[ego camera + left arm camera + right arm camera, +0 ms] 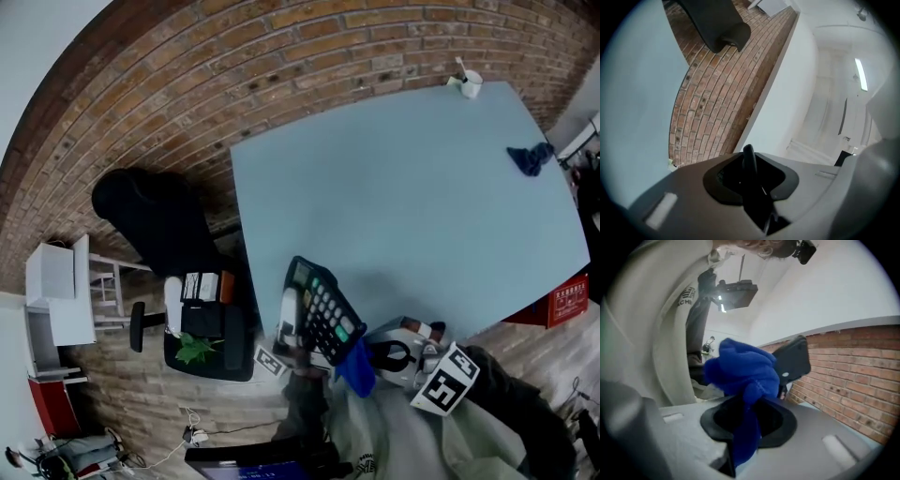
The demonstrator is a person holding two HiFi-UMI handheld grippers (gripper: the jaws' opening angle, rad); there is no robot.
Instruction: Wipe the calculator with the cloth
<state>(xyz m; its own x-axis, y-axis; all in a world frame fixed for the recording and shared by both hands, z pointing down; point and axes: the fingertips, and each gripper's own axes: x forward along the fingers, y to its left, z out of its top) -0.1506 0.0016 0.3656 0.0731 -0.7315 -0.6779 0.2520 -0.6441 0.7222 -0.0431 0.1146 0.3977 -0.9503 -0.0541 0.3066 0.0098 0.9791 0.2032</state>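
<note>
Calculator [323, 311] is clamped by its lower edge in the left gripper [749, 163], whose jaws are nearly together on the thin dark body; it is lifted clear of the table [403, 206] and tilted, with the keys facing up. Just right of it, the right gripper [749, 414] has its jaws closed on a blue cloth [743, 371], which bunches out in front of the jaws close to the calculator's lower right corner; contact between the two cannot be confirmed. Both grippers sit at the near left corner of the table, with the near edge running just beyond them. Ahead of the jaws the tabletop lies bare and wide. Well apart from both grippers, at the far edge, stands a white cup [471, 84] holding one thin upright item, too small to identify. A second blue cloth [531, 157] lies near the far right edge. Left of the left gripper, off the table, a black tray [234, 361] on the brick floor [234, 56] holds green leaves [195, 349] and small packs, with a black chair [150, 216] beyond it.
</note>
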